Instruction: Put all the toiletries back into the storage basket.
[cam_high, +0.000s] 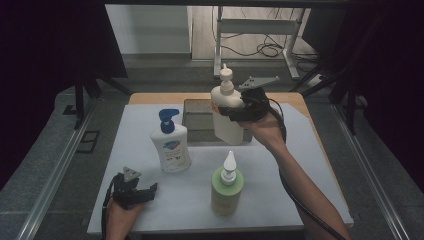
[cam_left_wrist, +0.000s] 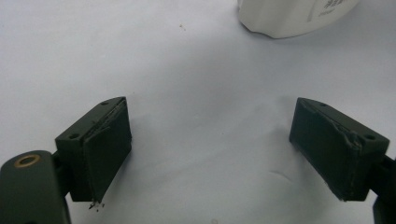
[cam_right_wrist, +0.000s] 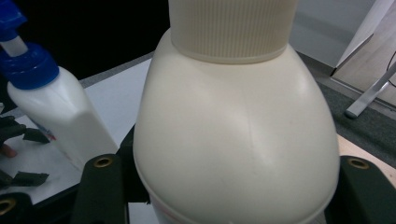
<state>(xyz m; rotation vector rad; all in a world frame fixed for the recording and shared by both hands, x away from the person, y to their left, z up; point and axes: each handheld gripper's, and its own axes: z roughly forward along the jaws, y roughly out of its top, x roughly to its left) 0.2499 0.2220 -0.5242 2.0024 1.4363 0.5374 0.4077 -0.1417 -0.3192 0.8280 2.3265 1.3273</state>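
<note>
High view: three bottles are seen on a white sheet (cam_high: 300, 165) laid over the table, with a dark tray (cam_high: 197, 117) at its far edge.
Right gripper: the right gripper (cam_high: 239, 111) is clamped on the shoulder of the white bottle (cam_high: 227, 112), its jaws pressed against both sides, as confirmed in the right gripper view.
White bottle: it is held upright above the tray's right part, its long axis vertical and its nozzle up; whether its base touches the tray cannot be told.
Left gripper: the left gripper (cam_high: 134, 192) is rested at the near left of the sheet with its jaws wide apart and nothing between them.
Blue-pump bottle: the blue-pump bottle (cam_high: 171, 142) is stood upright just beyond and to the right of the left gripper; its base is seen at the top of the left gripper view (cam_left_wrist: 294, 16).
Green bottle: the green bottle (cam_high: 226, 187) is stood upright near the front edge, between the two hands.
Key relation: the white bottle is hung directly over the tray, so a straight lowering is judged to be what placement would call for; the right hand alone is near it.
Risk: a tall bottle gripped high may be tipped on release.
</note>
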